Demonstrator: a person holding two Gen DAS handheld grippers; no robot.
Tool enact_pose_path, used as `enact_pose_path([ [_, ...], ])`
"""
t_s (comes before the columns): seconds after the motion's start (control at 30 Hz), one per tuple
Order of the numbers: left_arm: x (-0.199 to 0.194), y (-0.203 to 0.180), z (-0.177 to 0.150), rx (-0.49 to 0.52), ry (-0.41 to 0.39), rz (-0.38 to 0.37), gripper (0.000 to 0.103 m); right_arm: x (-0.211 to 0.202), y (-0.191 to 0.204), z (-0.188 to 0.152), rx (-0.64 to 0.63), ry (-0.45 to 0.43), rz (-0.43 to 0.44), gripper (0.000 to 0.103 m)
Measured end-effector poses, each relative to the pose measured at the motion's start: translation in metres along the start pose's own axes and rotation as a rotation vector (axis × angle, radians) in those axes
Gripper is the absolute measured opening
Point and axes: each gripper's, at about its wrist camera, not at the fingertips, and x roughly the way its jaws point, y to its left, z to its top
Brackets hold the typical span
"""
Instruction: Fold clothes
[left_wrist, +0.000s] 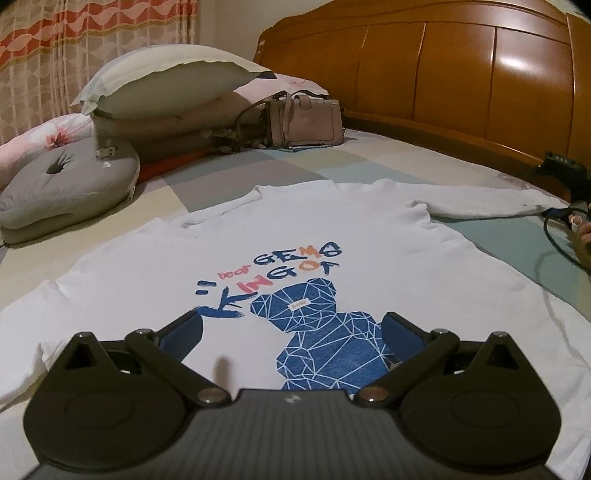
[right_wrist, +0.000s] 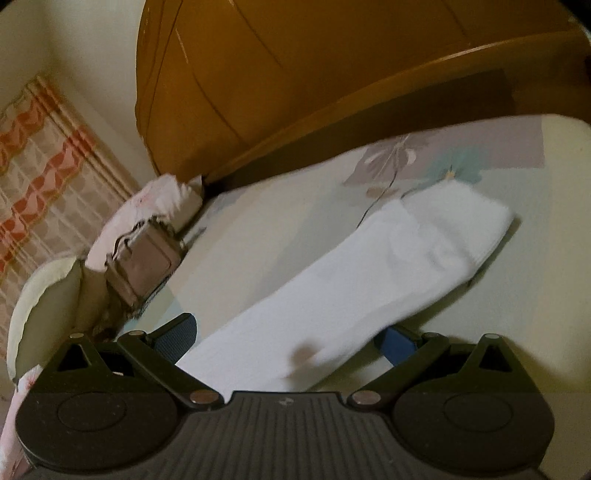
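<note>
A white long-sleeved shirt (left_wrist: 295, 236) with a blue bear print lies flat, face up, on the bed. My left gripper (left_wrist: 291, 328) is open and empty, low over the shirt's chest print. One sleeve (right_wrist: 369, 273) stretches out sideways and shows in the right wrist view. My right gripper (right_wrist: 288, 339) is open, its blue pads (right_wrist: 397, 345) either side of that sleeve, just above it. The right gripper also shows at the far right edge of the left wrist view (left_wrist: 569, 173), past the sleeve's cuff.
A wooden headboard (left_wrist: 461, 74) runs along the back. Pillows (left_wrist: 170, 81), a grey cushion (left_wrist: 70, 184) and a beige handbag (left_wrist: 306, 122) are stacked at the back left. A curtain (left_wrist: 55, 48) hangs behind. A dark cable (left_wrist: 554, 236) lies at the right.
</note>
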Motion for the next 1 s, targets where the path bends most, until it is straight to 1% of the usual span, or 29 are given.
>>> enact_pose_path([
  [0.1, 0.001, 0.001, 0.000, -0.003, 0.002, -0.001, 0.102, 0.003, -0.005, 0.005, 0.005, -0.025, 0.006, 0.103],
  [0.2, 0.001, 0.002, 0.000, -0.007, 0.004, -0.003, 0.102, 0.011, -0.003, 0.009, -0.012, -0.037, -0.009, 0.103],
  [0.27, 0.002, 0.002, -0.001, -0.009, 0.007, -0.003, 0.102, 0.013, 0.001, 0.009, 0.002, -0.042, -0.026, 0.103],
  [0.37, 0.004, 0.003, -0.001, -0.013, 0.014, 0.000, 0.102, 0.010, 0.008, -0.001, 0.018, -0.025, 0.006, 0.103],
  [0.47, 0.007, 0.003, -0.002, -0.011, 0.024, 0.001, 0.102, 0.016, 0.014, -0.003, -0.027, -0.022, 0.005, 0.103],
  [0.6, 0.008, 0.002, -0.003, -0.004, 0.027, 0.005, 0.102, 0.032, 0.015, 0.010, -0.030, -0.032, -0.004, 0.103],
  [0.7, 0.009, 0.004, -0.003, -0.008, 0.029, 0.006, 0.102, 0.037, 0.016, 0.020, -0.014, -0.017, -0.004, 0.103],
  [0.87, 0.003, 0.003, 0.000, -0.016, 0.011, -0.009, 0.102, 0.025, 0.033, 0.027, -0.019, -0.018, 0.076, 0.103],
  [1.0, 0.000, 0.000, 0.001, 0.002, 0.021, -0.046, 0.102, 0.017, 0.051, 0.029, -0.042, -0.009, 0.104, 0.103],
])
